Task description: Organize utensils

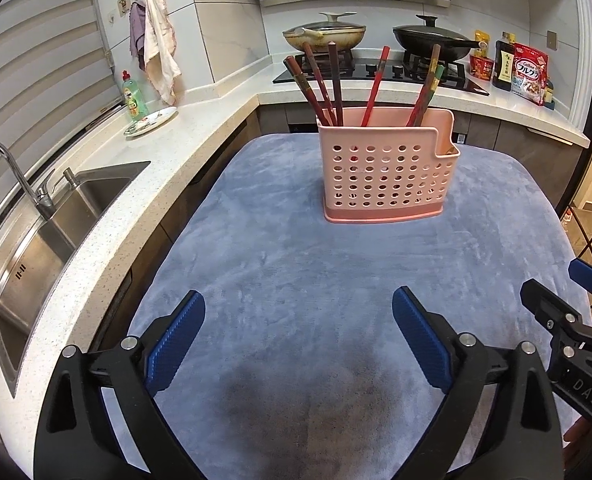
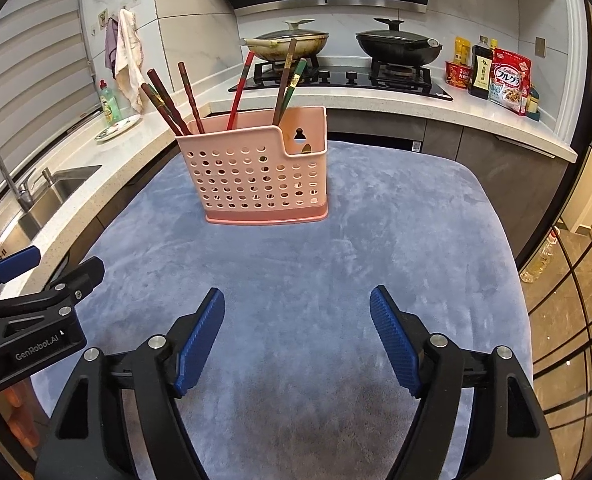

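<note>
Matt pink plastic holder [image 1: 388, 172] stands on plush grey-blue cloth [image 1: 296, 272]; sink [image 1: 43, 240] is brushed metal.

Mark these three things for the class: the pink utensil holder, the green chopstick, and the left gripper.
pink utensil holder [image 1: 380, 176]: left wrist view, perforated front wall.
green chopstick [image 2: 296, 77]: right wrist view, upper shaft.
left gripper [image 1: 298, 344]: left wrist view, gap between fingertips.

The right claw [image 2: 298, 312] hangs over a blue-grey cloth [image 2: 396, 240] with its two blue pads [image 2: 199, 344] spread wide and nothing between them. Straight ahead of it, well apart, a pink holder [image 2: 255, 176] with round holes stands upright on the cloth. Six chopsticks [image 2: 167, 100] lean out of its top. To the claw's left, near the cloth's edge, the left claw [image 2: 35, 276] shows, its jaws apart. Beyond the holder, two lidded pans [image 2: 287, 42] sit on a stove.
</note>
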Action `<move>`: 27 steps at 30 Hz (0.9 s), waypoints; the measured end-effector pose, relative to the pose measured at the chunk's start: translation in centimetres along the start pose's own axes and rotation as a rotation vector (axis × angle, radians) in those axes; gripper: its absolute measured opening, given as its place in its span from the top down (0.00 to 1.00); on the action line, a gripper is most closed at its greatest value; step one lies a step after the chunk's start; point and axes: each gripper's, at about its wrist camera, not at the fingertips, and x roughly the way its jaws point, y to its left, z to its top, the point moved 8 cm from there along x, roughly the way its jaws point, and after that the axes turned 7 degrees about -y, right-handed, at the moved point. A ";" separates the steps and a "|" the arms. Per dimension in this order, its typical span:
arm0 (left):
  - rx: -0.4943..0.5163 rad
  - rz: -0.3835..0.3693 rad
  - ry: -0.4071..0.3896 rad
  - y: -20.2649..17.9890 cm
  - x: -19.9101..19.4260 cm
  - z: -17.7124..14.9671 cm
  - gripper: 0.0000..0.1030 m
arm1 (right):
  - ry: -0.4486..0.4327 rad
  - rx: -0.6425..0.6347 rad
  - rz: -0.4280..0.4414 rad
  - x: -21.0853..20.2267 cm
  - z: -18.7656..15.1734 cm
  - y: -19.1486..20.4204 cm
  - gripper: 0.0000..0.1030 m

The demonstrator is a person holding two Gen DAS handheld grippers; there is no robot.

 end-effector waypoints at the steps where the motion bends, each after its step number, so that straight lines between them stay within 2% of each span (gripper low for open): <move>1: 0.001 0.002 0.001 0.1 0.1 0.0 0.12 | 0.001 0.001 -0.001 0.0 0.0 0.0 0.29; 2: 0.001 0.003 0.002 0.1 0.1 0.0 0.12 | 0.002 0.003 -0.004 0.1 0.0 -0.1 0.27; 3: 0.001 0.005 0.002 0.1 0.2 0.1 0.11 | 0.003 0.005 -0.004 0.1 -0.1 -0.1 0.19; 10: -0.001 0.010 0.008 0.1 0.5 -0.1 0.11 | 0.011 0.010 0.000 0.5 -0.1 -0.4 0.16; 11: -0.001 0.011 0.009 0.1 0.5 -0.1 0.10 | 0.010 0.010 0.000 0.5 -0.1 -0.3 0.13; 12: 0.000 0.011 0.011 0.1 0.6 -0.2 0.10 | 0.011 0.009 0.004 0.6 -0.1 -0.3 0.05; 27: -0.006 0.030 0.025 0.3 1.5 0.0 0.07 | 0.003 0.009 -0.009 1.4 0.2 -0.5 0.07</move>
